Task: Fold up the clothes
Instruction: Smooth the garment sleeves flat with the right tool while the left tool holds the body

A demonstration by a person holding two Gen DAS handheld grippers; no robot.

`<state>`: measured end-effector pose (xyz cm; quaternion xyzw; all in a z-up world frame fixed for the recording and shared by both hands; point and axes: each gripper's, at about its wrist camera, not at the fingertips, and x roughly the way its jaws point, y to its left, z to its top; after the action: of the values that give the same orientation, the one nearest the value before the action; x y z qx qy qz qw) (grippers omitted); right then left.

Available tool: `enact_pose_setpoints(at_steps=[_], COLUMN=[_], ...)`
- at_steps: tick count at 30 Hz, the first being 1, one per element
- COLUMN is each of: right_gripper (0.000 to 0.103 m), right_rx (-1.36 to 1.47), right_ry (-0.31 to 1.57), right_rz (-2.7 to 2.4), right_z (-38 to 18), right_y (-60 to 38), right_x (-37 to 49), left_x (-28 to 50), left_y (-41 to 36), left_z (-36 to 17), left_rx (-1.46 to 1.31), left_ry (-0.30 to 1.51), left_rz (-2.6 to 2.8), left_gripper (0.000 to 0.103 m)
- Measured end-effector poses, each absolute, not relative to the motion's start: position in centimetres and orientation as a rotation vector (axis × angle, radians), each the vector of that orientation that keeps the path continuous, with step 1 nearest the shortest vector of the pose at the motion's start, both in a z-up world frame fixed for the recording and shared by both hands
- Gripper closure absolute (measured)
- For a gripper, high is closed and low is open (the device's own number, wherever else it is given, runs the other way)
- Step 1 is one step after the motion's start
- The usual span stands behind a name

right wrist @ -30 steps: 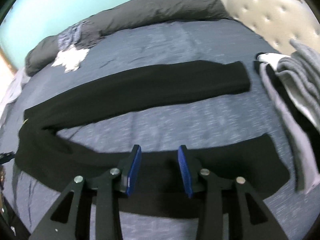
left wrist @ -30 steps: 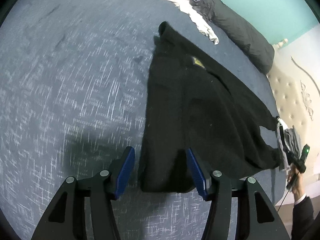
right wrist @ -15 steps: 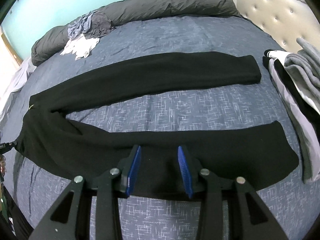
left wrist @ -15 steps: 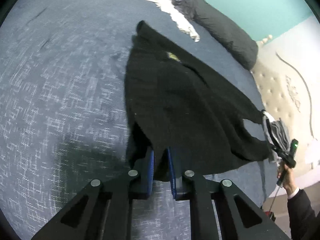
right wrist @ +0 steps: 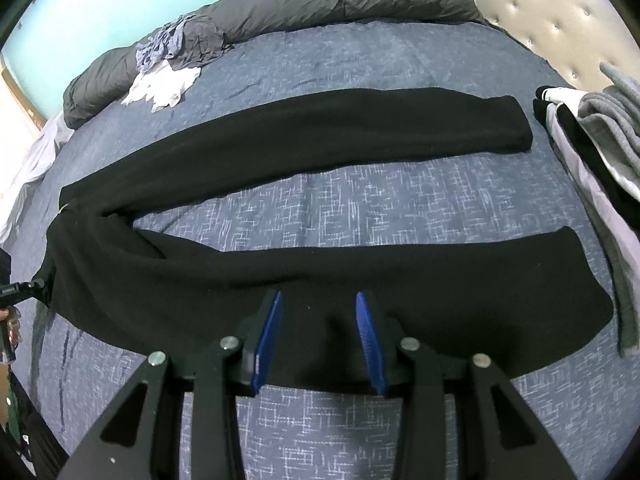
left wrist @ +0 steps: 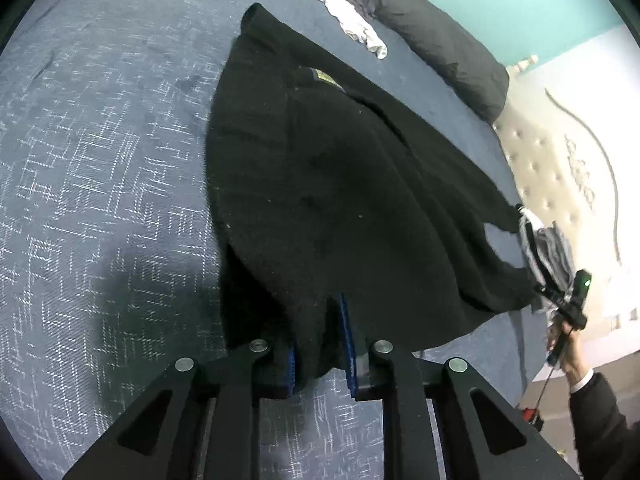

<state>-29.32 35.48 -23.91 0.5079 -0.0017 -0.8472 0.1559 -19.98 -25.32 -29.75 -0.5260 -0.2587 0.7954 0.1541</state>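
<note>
Black trousers (left wrist: 340, 160) lie spread on a blue-grey bed cover (left wrist: 100, 160). My left gripper (left wrist: 320, 320) is shut on the near edge of their waist end, and the cloth rises into a ridge between the blue pads. In the right wrist view both legs (right wrist: 280, 152) run left to right. My right gripper (right wrist: 319, 304) stands over the near leg (right wrist: 440, 280), jaws partly apart, with the cloth lying between the fingers. That same right gripper (left wrist: 572, 304) shows by the leg ends in the left wrist view, held by a hand (left wrist: 568, 356).
A rolled dark grey duvet (right wrist: 340, 0) lies along the far side of the bed, with a white garment (right wrist: 160, 88) and a bluish one beside it. A pile of grey and white clothes (right wrist: 600, 120) sits by the tufted headboard (right wrist: 560, 12).
My left gripper's jaws went from wide apart to shut on the trousers' near edge, and the cloth there now lifts off the bed. The right gripper sank slightly over the near leg.
</note>
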Motion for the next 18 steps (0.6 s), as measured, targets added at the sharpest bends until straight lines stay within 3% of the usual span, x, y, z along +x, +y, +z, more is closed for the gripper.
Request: enact_pose_setpoints(at_steps=[2,12,18], right_gripper=[0.064,0.064,0.064], right_rx=[1.454,1.442,1.455], right_ry=[-0.006,-0.042,-0.011], right_rz=[-2.421,-2.412,-2.428], right_z=[-23.9,-23.3,-23.1], right_y=[35.3,34.3,34.9], right_x=[-29.3,-28.9,-28.5], left_x=[-19.8,-16.5,-15.9], left_y=[-25.1,-29.1,-29.9], left_z=[-29.2,-25.3,-26.9], left_rx=[-1.503,-1.469,-1.496], left_ry=[-0.707,-0.672,-0.691], left_rz=[2.283,2.349,2.365], left_gripper=[0.097,0.098,0.098])
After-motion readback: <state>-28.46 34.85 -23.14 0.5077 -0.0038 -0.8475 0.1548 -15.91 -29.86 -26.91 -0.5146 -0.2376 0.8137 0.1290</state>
